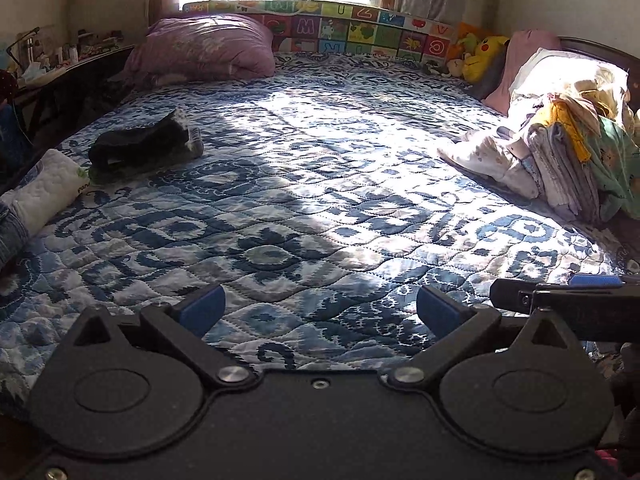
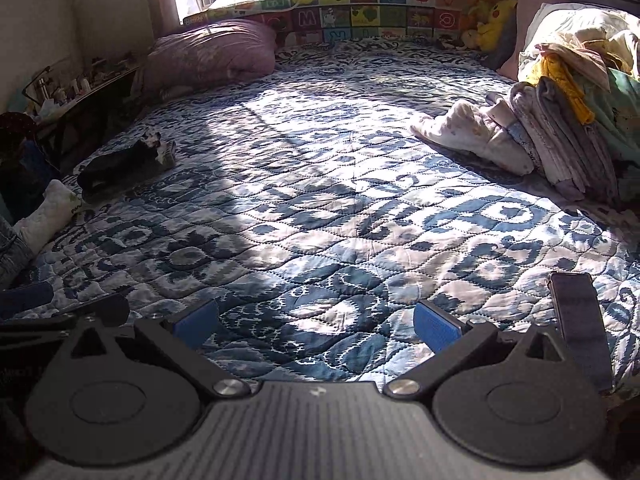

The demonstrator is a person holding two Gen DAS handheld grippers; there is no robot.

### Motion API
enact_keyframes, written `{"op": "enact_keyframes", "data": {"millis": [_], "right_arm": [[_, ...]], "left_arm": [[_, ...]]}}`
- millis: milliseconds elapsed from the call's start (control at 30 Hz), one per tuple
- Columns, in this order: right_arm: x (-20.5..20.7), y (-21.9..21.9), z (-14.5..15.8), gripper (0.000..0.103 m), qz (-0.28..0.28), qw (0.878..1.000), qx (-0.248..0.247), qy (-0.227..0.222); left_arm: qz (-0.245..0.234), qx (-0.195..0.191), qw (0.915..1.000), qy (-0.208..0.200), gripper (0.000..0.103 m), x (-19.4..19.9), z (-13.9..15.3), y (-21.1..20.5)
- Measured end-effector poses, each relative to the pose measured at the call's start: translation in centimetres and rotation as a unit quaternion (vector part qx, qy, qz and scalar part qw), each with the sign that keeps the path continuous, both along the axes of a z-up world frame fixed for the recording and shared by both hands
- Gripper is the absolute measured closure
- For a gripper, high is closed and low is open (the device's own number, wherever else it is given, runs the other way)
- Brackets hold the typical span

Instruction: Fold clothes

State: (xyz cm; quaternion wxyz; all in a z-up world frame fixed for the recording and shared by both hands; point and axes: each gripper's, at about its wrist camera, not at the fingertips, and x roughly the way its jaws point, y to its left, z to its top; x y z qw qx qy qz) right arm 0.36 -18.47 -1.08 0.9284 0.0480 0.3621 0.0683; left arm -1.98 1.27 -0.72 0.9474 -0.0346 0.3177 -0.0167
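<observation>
Both grippers, left (image 1: 318, 310) and right (image 2: 316, 322), hover side by side over the near edge of the quilt (image 1: 320, 200), jaws wide apart and holding nothing. Farther off, dark clothes (image 1: 140, 148) lie at left, and a clothes pile (image 1: 560, 160) sits at right.

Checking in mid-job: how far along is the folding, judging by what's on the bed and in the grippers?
Possibly done: a dark folded garment and a white quilted bundle lie at the bed's left side. In hand: nothing; the left gripper and right gripper are both open, empty, over the blue quilt. Left: the heap of clothes on the right, with a white printed garment spilling from it nearest.
</observation>
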Motion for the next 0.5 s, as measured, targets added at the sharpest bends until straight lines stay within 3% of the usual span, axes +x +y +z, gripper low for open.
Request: {"op": "enact_keyframes", "data": {"millis": [167, 367, 500], "right_arm": [[-0.21, -0.53, 0.03, 0.000, -0.008, 1.000, -0.001, 0.001], [-0.49, -0.77, -0.09, 0.000, -0.011, 1.000, 0.003, 0.005], [-0.81, -0.80, -0.35, 0.000, -0.007, 1.000, 0.006, 0.006]], "left_arm": [[-0.010, -0.022, 0.9997, 0.002, 0.000, -0.02, 0.24, -0.41], [0.003, 0.013, 0.9999, -0.008, 0.000, -0.25, 0.40, -0.89], [0.005, 0.010, 0.9999, -0.006, 0.000, -0.51, 0.13, -0.70]]}}
